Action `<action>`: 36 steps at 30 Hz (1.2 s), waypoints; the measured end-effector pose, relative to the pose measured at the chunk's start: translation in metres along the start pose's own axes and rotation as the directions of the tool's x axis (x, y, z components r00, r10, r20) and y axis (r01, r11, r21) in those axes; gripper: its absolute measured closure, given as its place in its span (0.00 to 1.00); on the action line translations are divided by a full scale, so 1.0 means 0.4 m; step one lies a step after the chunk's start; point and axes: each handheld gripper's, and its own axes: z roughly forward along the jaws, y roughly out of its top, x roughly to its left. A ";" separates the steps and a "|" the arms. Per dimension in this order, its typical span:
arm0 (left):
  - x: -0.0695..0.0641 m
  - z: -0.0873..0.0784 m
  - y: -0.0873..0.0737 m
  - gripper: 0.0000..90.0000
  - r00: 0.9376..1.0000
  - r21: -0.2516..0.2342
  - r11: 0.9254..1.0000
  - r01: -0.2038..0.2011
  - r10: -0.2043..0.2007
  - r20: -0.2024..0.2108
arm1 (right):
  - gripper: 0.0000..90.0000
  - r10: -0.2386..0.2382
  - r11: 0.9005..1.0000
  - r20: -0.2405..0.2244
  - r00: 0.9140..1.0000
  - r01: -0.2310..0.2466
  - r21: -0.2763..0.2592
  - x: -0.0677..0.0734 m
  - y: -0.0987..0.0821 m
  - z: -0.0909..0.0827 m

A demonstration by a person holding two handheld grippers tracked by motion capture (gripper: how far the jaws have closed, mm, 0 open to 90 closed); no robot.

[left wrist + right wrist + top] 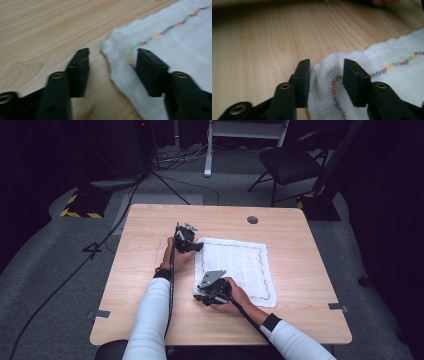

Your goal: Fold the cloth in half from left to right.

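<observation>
Four fingers (303, 75), one cloth (245, 265)

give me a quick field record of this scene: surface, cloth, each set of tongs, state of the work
surface: light wooden table
cloth: white towel with a multicoloured stitched border, spread flat right of centre
left tongs: left gripper at the towel's far left corner; one jaw on bare wood, the other over the cloth, corner edge in the gap, not yet pinched
right tongs: right gripper at the towel's near left corner; cloth bunched between the jaws, one jaw against its edge
state of the work: both left corners straddled, towel not lifted
</observation>
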 end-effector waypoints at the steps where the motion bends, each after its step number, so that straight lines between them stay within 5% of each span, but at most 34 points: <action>1: 0.003 -0.002 -0.002 0.73 1.000 -0.002 1.000 0.002 -0.002 0.010 | 0.81 -0.002 1.000 0.018 1.000 0.002 0.003 -0.001 0.001 -0.001; 4: 0.009 -0.006 -0.007 0.91 0.999 -0.002 1.000 0.005 -0.004 0.048 | 0.91 -0.003 1.000 0.053 0.999 0.003 0.011 -0.001 0.004 0.001; 12: 0.009 -0.034 -0.012 0.96 0.999 0.008 0.999 -0.040 0.040 0.021 | 0.94 -0.028 0.999 0.066 0.997 0.026 0.032 0.016 0.029 0.016; 18: 0.048 -0.101 -0.036 0.96 0.999 -0.042 0.999 -0.030 0.032 0.043 | 0.94 -0.037 0.999 0.058 0.998 0.036 0.019 0.032 0.055 0.019; 25: 0.082 -0.168 -0.048 0.96 1.000 -0.089 0.996 0.002 -0.001 0.015 | 0.94 -0.061 0.998 0.063 0.996 0.061 -0.007 0.047 0.093 0.004; 30: 0.064 -0.182 -0.023 0.96 1.000 -0.128 0.992 0.001 0.003 0.025 | 0.94 -0.059 0.997 0.071 0.996 0.061 -0.036 0.044 0.095 -0.020; 36: 0.005 -0.158 0.028 0.96 0.998 -0.148 0.989 -0.028 0.036 0.056 | 0.94 -0.027 0.996 0.080 0.996 0.034 -0.085 0.025 0.081 -0.082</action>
